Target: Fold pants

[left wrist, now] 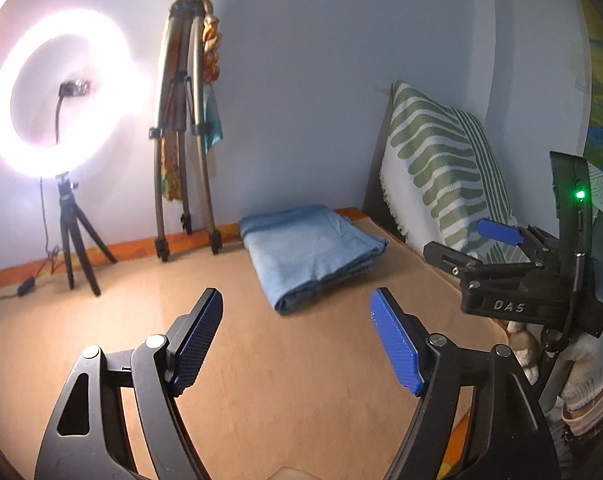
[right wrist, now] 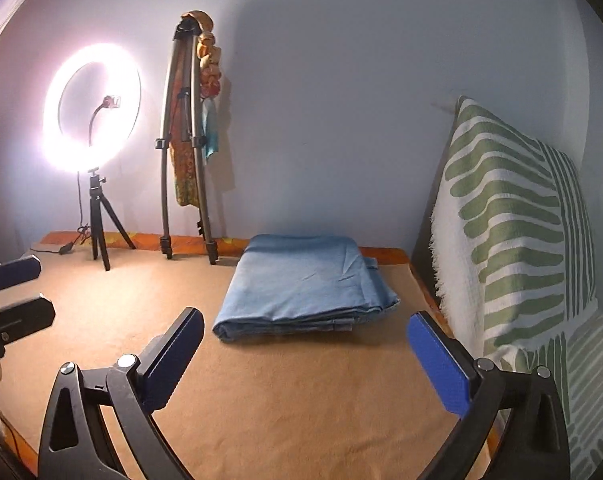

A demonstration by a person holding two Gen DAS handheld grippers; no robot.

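Note:
Light blue pants (left wrist: 313,250) lie folded into a compact stack on the tan surface (left wrist: 261,360), toward the far right. They also show in the right wrist view (right wrist: 305,284). My left gripper (left wrist: 297,340) is open and empty, held back from the stack. My right gripper (right wrist: 305,364) is open and empty, just short of the stack's near edge. The right gripper also shows at the right of the left wrist view (left wrist: 469,242), and the left gripper at the left edge of the right wrist view (right wrist: 21,292).
A lit ring light on a small tripod (right wrist: 91,112) and a folded tripod draped with cloth (right wrist: 187,140) stand at the back wall. A green-and-white patterned pillow (right wrist: 513,220) leans at the right edge.

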